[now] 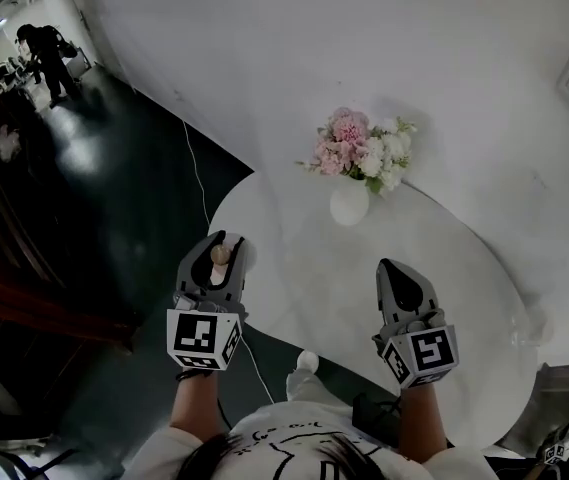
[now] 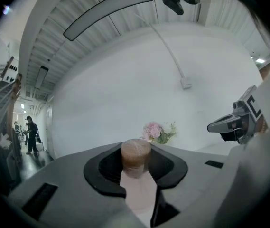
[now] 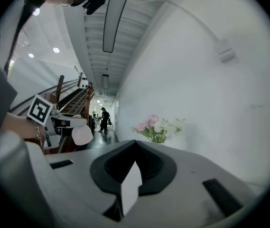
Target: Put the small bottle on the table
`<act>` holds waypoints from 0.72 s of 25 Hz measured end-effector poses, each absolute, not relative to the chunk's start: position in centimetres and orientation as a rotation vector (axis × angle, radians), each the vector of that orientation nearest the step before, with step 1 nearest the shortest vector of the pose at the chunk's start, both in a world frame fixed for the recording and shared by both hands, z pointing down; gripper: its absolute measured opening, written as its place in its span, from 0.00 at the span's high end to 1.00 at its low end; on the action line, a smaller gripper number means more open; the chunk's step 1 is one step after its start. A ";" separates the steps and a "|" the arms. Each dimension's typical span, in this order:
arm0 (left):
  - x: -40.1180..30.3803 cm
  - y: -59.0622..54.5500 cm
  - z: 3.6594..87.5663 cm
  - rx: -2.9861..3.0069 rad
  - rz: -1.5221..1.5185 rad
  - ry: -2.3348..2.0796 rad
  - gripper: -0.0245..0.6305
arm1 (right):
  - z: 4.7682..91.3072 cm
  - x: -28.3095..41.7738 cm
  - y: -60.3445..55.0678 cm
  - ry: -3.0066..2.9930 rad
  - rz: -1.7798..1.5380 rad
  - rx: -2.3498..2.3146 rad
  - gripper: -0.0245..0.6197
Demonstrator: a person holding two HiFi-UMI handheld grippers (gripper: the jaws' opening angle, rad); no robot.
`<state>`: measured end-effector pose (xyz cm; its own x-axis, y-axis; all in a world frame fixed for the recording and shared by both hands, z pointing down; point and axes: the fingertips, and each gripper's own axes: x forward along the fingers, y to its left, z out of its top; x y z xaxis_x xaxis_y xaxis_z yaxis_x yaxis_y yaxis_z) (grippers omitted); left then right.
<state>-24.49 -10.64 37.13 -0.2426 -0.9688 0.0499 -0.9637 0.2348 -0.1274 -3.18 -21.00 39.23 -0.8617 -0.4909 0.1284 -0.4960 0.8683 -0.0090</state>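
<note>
In the head view my left gripper (image 1: 226,243) hangs over the left rim of the round white table (image 1: 314,278). It is shut on the small bottle (image 1: 221,255), whose brown cork cap shows between the jaws. The left gripper view shows that cork-capped bottle (image 2: 135,156) upright and pinched by its neck in the left gripper (image 2: 135,147). My right gripper (image 1: 389,266) is over the table's near right part, shut and with nothing in it. The right gripper view shows its jaws (image 3: 135,145) together, with the left gripper (image 3: 70,125) and the bottle's white body (image 3: 82,135) off to the left.
Pink and white flowers (image 1: 359,150) stand in a white vase (image 1: 350,206) at the table's far edge, against a white wall. Dark floor lies to the left, crossed by a thin cable (image 1: 196,168). A person (image 1: 49,58) stands far down the corridor. Stairs (image 3: 73,96) rise at left.
</note>
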 end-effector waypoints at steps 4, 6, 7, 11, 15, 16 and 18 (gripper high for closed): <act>-25.6 -13.1 38.6 -1.965 -0.203 2.428 0.78 | 40.5 -4.0 -22.2 -2.891 0.093 0.799 0.97; -26.0 -14.2 39.2 -1.982 -0.198 2.424 0.78 | 40.9 -4.4 -22.5 -2.882 0.098 0.805 0.97; -26.1 -14.6 39.5 -1.993 -0.197 2.423 0.78 | 41.2 -4.5 -22.5 -2.877 0.104 0.807 0.97; -26.0 -15.6 40.9 -2.053 -0.224 2.406 0.78 | 42.0 -4.4 -22.2 -2.852 0.132 0.825 0.97; -26.0 -16.4 42.2 -2.107 -0.252 2.377 0.78 | 42.7 -4.8 -22.2 -2.834 0.146 0.849 0.97; -26.0 -16.6 42.6 -2.124 -0.259 2.369 0.78 | 43.0 -4.9 -22.2 -2.826 0.153 0.857 0.97; -26.1 -17.1 43.4 -2.163 -0.273 2.349 0.78 | 43.5 -5.0 -22.2 -2.810 0.170 0.883 0.97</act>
